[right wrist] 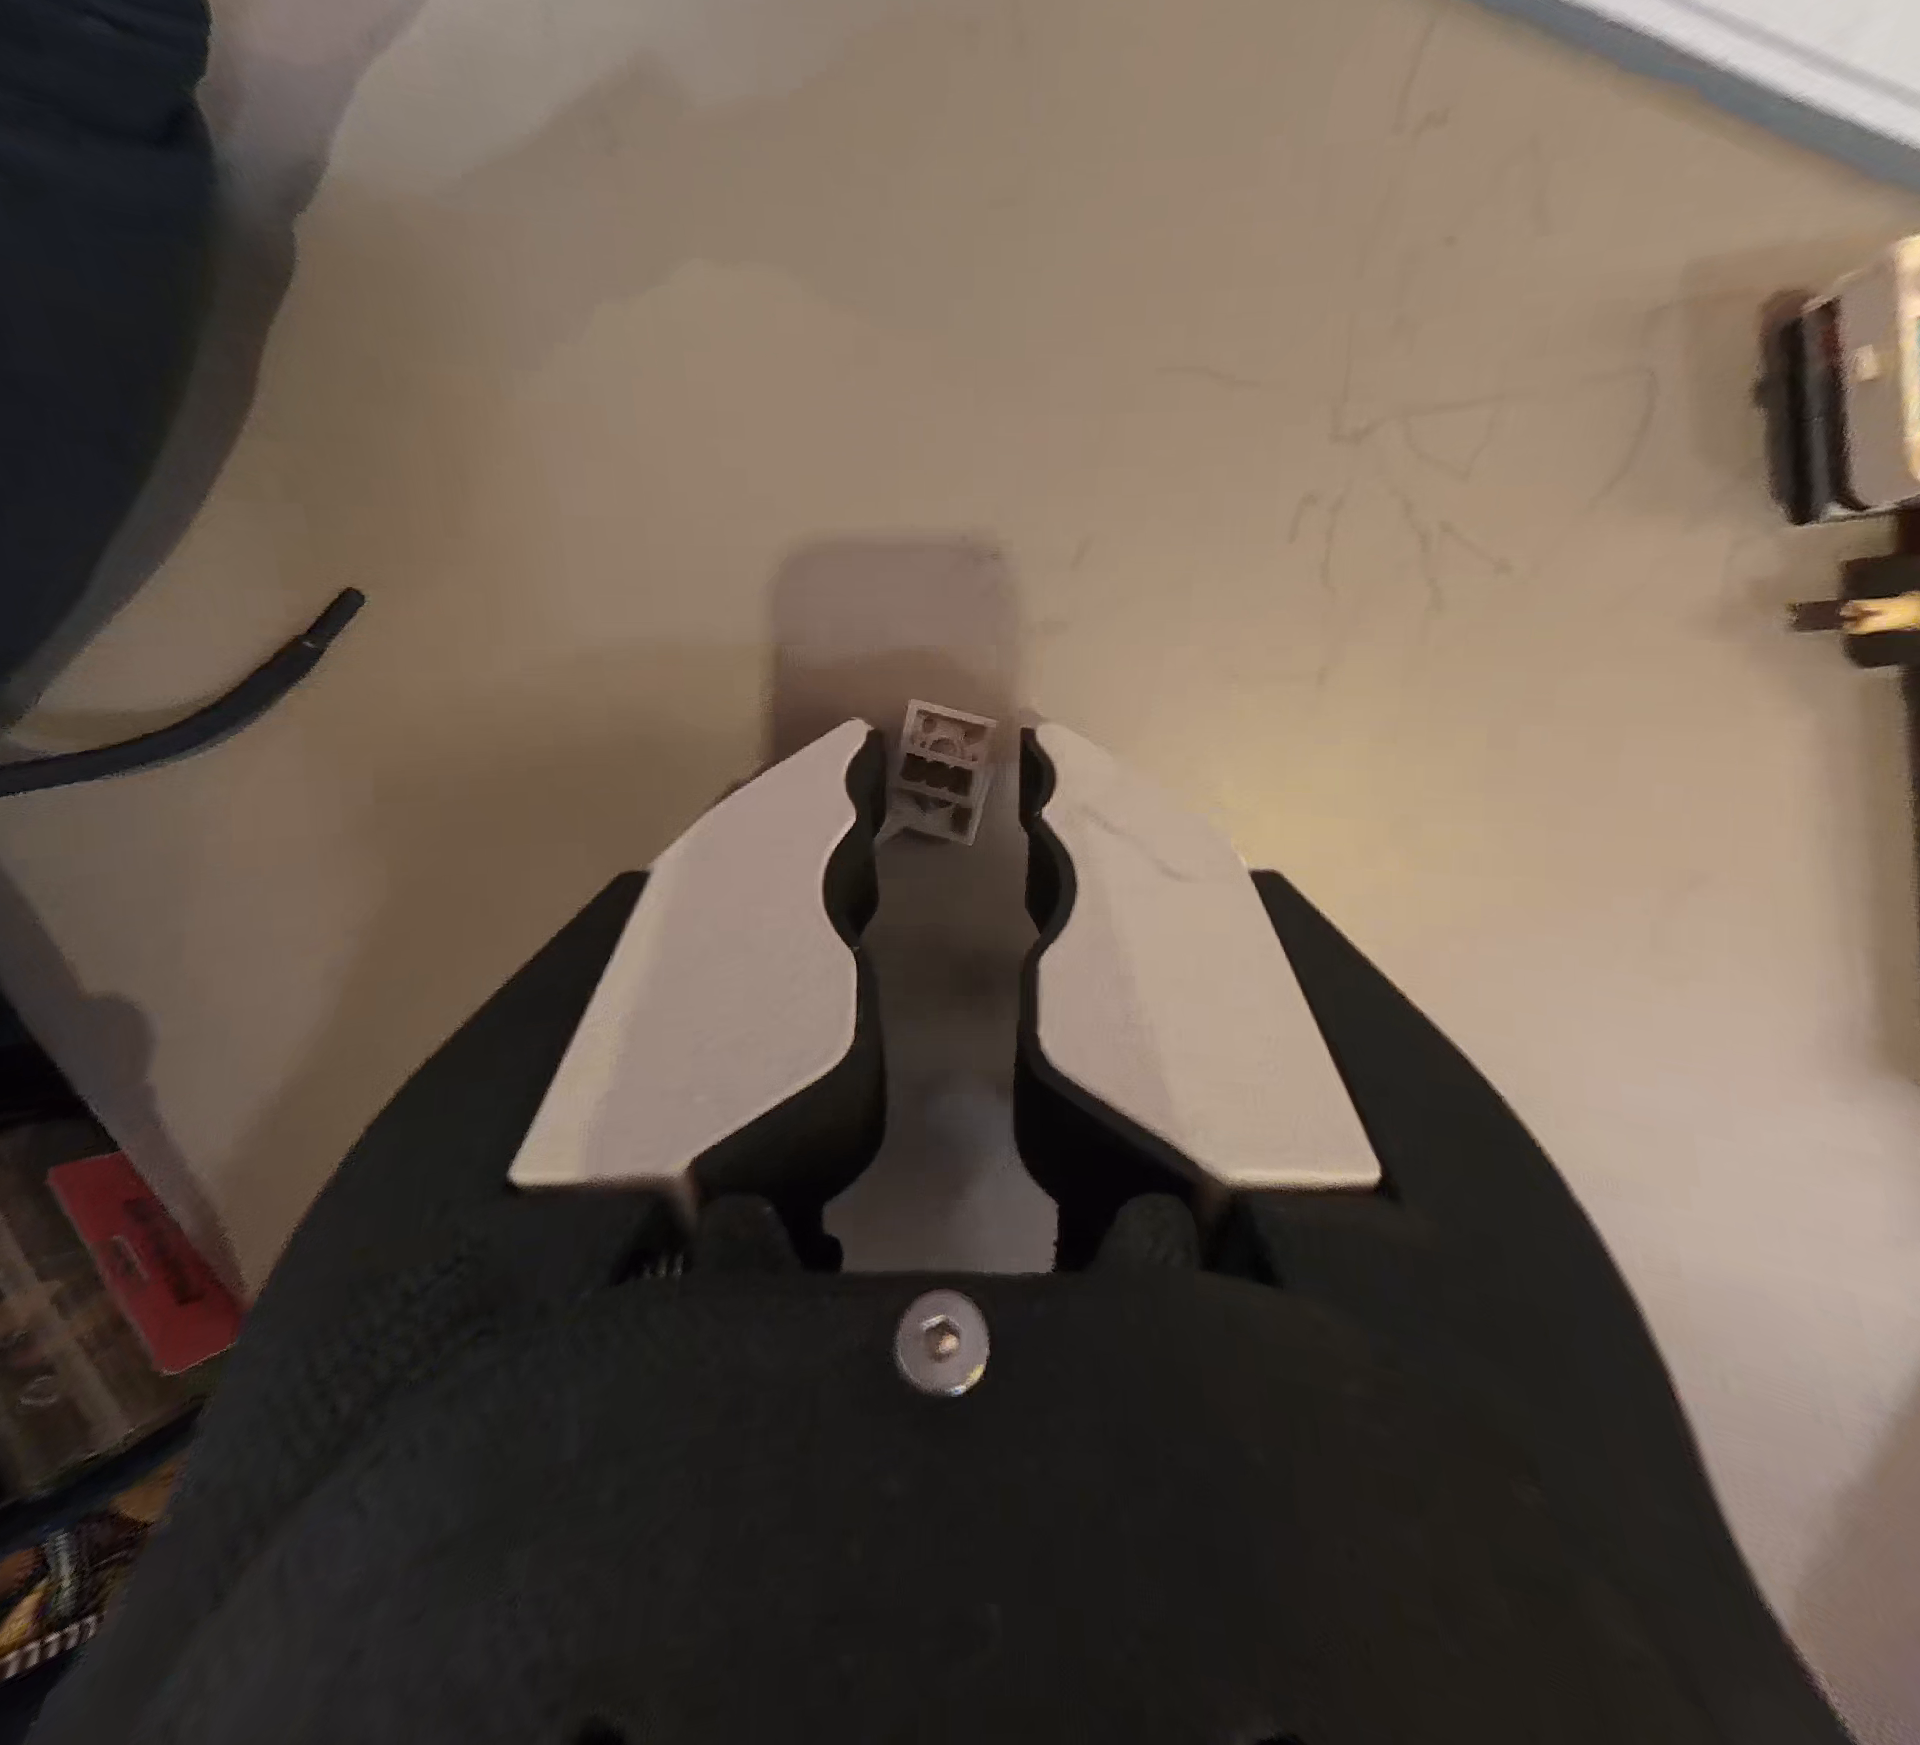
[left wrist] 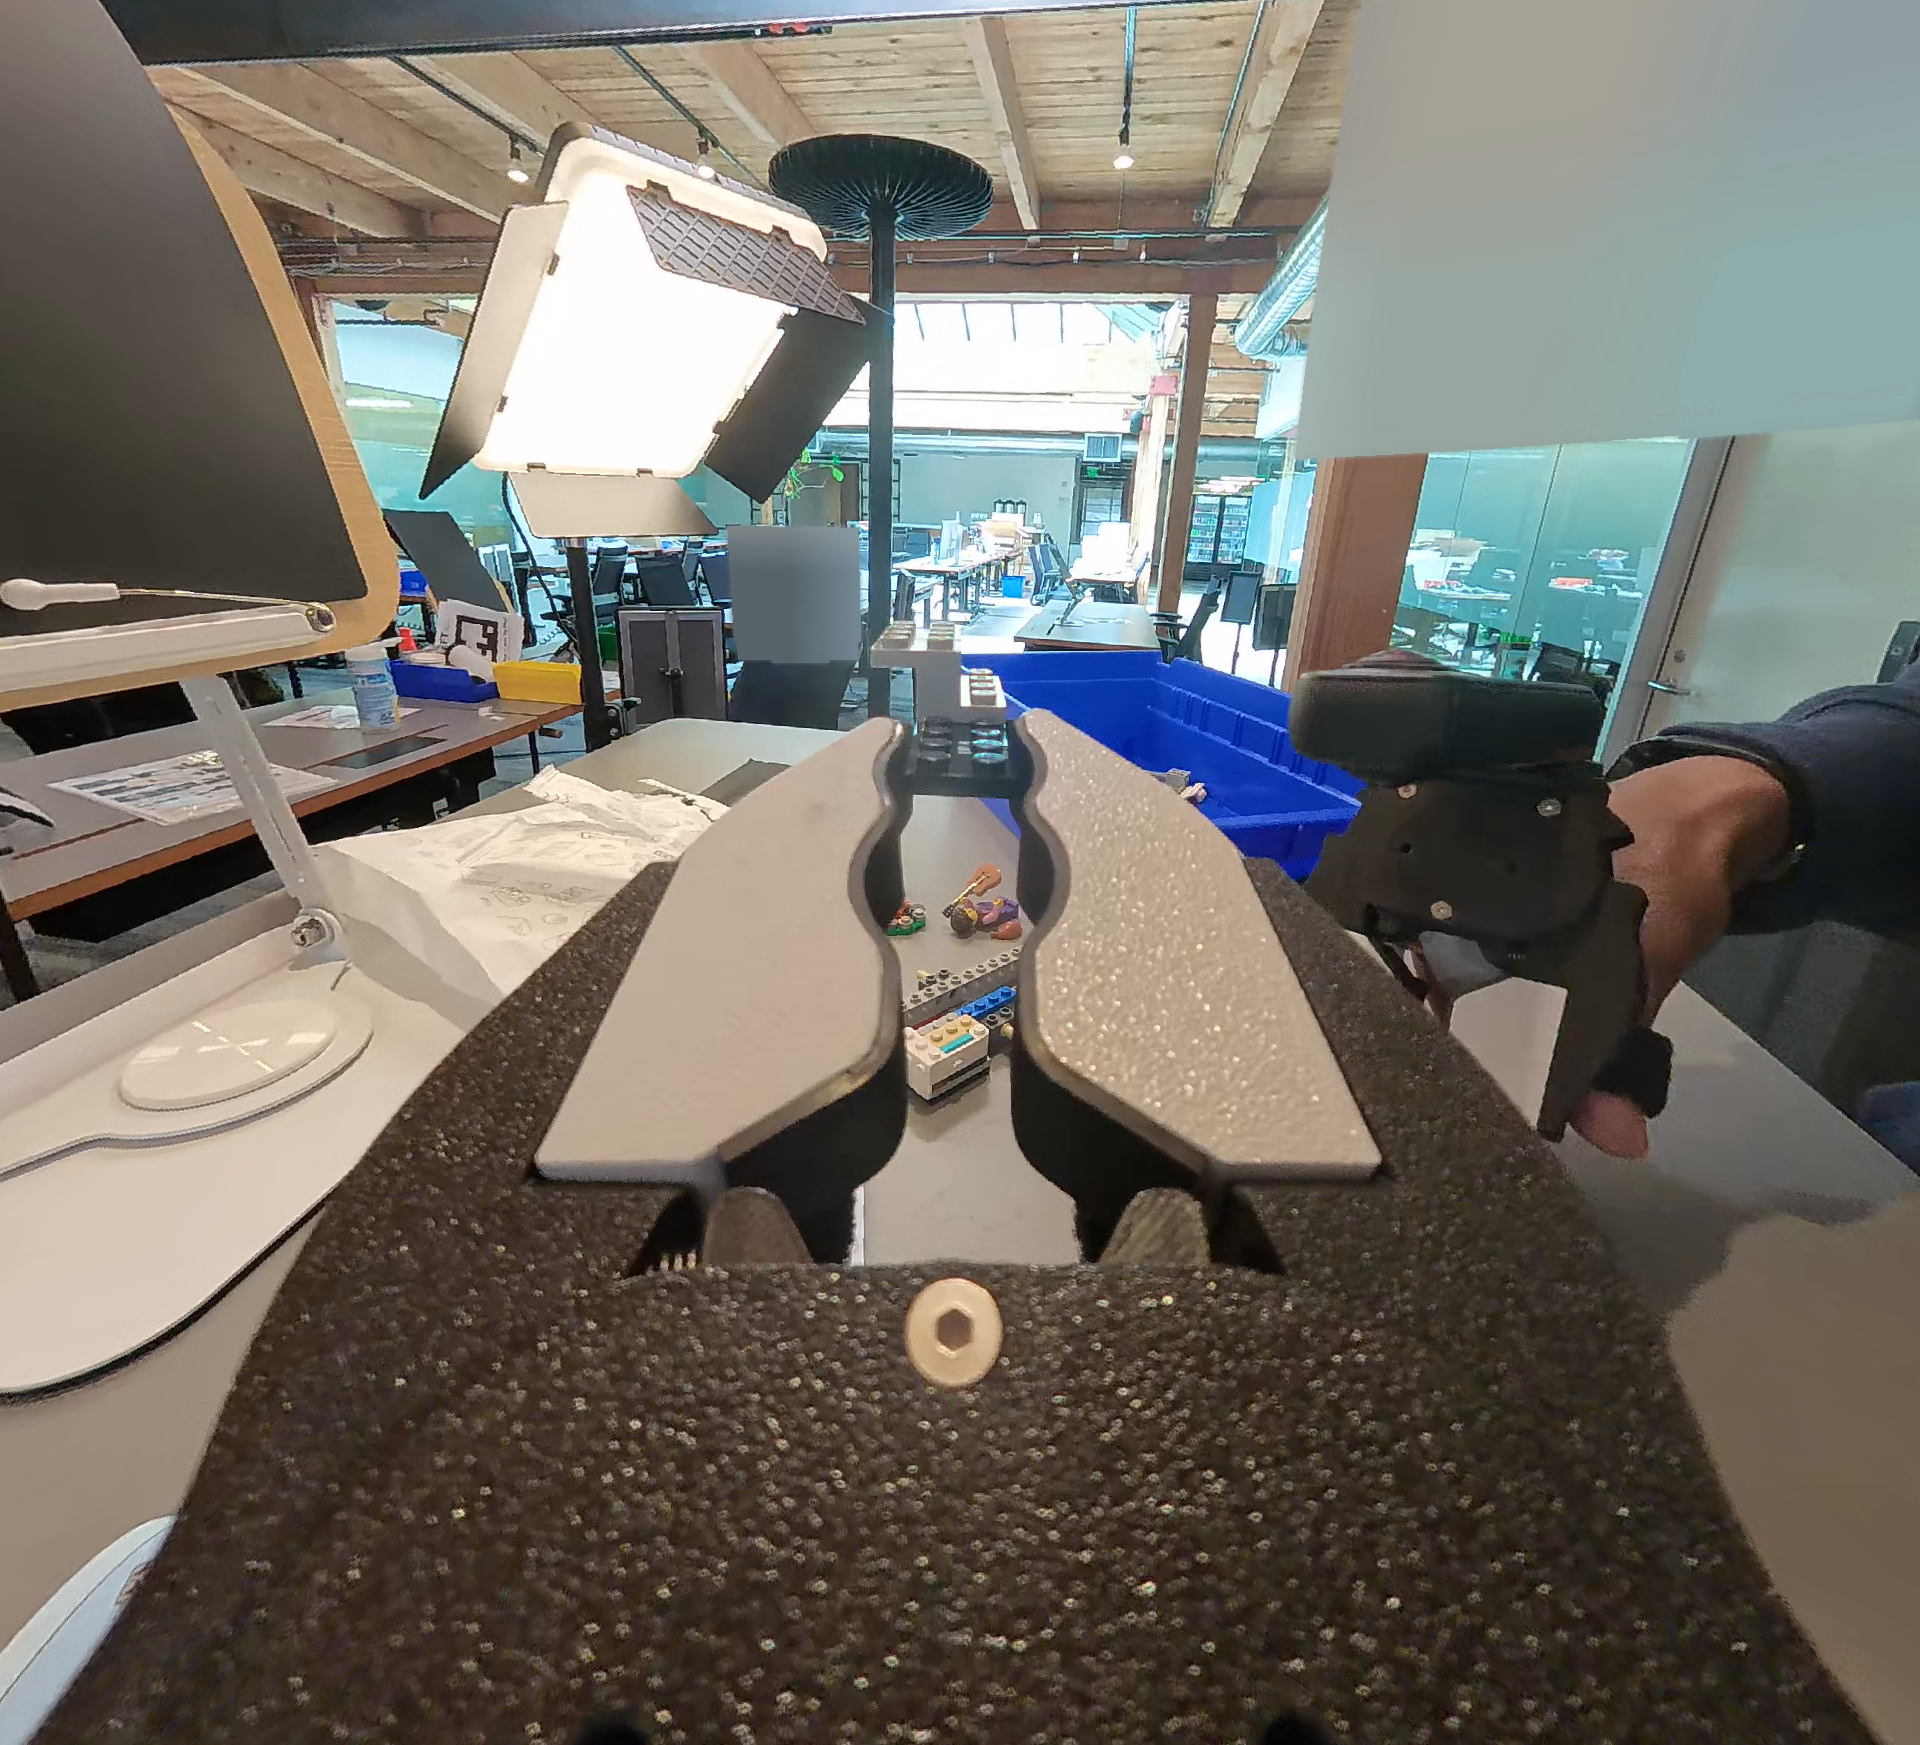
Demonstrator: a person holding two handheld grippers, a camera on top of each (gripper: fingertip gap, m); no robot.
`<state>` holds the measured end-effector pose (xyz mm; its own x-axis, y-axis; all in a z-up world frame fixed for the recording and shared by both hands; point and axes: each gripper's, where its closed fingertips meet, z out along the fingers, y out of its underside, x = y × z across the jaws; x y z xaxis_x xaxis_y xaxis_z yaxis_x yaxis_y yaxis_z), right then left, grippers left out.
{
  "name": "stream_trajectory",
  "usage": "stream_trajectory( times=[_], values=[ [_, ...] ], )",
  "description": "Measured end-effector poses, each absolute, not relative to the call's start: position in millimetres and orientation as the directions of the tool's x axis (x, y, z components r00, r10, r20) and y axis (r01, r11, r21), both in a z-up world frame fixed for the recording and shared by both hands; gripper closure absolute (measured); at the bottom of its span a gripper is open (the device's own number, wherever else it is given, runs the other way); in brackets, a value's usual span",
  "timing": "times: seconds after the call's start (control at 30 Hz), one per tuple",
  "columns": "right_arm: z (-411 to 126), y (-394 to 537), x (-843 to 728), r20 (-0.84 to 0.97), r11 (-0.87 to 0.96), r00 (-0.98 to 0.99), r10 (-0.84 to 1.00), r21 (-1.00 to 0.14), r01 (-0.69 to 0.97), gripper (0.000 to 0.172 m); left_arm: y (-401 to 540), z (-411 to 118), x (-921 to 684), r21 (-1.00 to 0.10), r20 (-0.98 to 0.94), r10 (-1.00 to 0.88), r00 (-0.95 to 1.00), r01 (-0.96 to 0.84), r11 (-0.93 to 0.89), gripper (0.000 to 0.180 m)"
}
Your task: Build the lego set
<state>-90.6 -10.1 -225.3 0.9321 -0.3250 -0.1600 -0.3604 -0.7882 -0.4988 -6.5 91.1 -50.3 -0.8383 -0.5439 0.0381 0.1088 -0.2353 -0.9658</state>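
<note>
**Desk:** Largest first?

**Me:** An open office behind; a pale grey tabletop (left wrist: 644, 750) carrying a deep blue plastic bin (left wrist: 1174, 739).

**Desk:** And my tongs?

**Me:** My left tongs (left wrist: 958, 755) are clamped on a black studded plate topped with grey bricks (left wrist: 951, 745), held above the tabletop. My right tongs (right wrist: 945, 760) stand apart, pointing down; a small grey brick piece (right wrist: 940, 781) lies between the tips, nearer the left pad, long axis pointing away.
</note>
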Motion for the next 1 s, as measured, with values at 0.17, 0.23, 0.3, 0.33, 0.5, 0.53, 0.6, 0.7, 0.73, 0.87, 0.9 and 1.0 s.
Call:
stream_trajectory(
  times=[0.17,0.23,0.3,0.33,0.5,0.53,0.6,0.7,0.73,0.87,0.9,1.0],
  values=[
    [-208,5,-80,-0.049,-0.749,0.951,-0.306,-0.604,-0.273,0.155,90,-51,-6,-0.965,0.043,-0.54,-0.84,0.105,-0.24,0.163],
    [-186,14,-73,0.02,-0.671,0.951,-0.307,-0.714,-0.201,0.154,90,-51,-6,-0.965,0.043,-0.541,-0.84,0.106,-0.241,0.164],
    [-170,16,-71,0.05,-0.607,0.951,-0.306,-0.779,-0.155,0.149,91,-50,-6,-0.963,0.045,-0.539,-0.841,0.106,-0.246,0.163],
    [-169,14,-71,0.052,-0.601,0.949,-0.31,-0.785,-0.154,0.148,91,-50,-6,-0.963,0.046,-0.539,-0.841,0.106,-0.247,0.163],
    [-185,0,-71,0.019,-0.622,0.941,-0.338,-0.754,-0.209,0.144,91,-50,-6,-0.963,0.048,-0.539,-0.841,0.104,-0.248,0.163],
    [-188,0,-71,0.007,-0.624,0.94,-0.342,-0.749,-0.221,0.144,91,-50,-6,-0.964,0.048,-0.539,-0.841,0.103,-0.246,0.163],
    [-193,2,-75,-0.017,-0.631,0.942,-0.334,-0.738,-0.237,0.144,91,-51,-6,-0.965,0.049,-0.541,-0.84,0.101,-0.244,0.163],
    [-201,7,-83,-0.012,-0.673,0.953,-0.302,-0.706,-0.222,0.144,92,-52,-6,-0.966,0.052,-0.544,-0.838,0.096,-0.24,0.163],
    [-204,7,-85,0.002,-0.69,0.956,-0.292,-0.693,-0.209,0.144,92,-53,-6,-0.966,0.053,-0.546,-0.836,0.096,-0.24,0.163],
    [-205,9,-91,0.007,-0.701,0.961,-0.278,-0.685,-0.198,0.145,94,-53,-6,-0.967,0.053,-0.55,-0.834,0.095,-0.237,0.163],
    [-204,13,-91,0.003,-0.694,0.961,-0.276,-0.692,-0.197,0.145,94,-53,-6,-0.967,0.054,-0.551,-0.833,0.094,-0.236,0.163],
    [-204,37,-91,0.028,-0.7,0.973,-0.228,-0.699,-0.144,0.144,95,-53,-6,-0.968,0.052,-0.556,-0.829,0.095,-0.232,0.163]
  ],
)
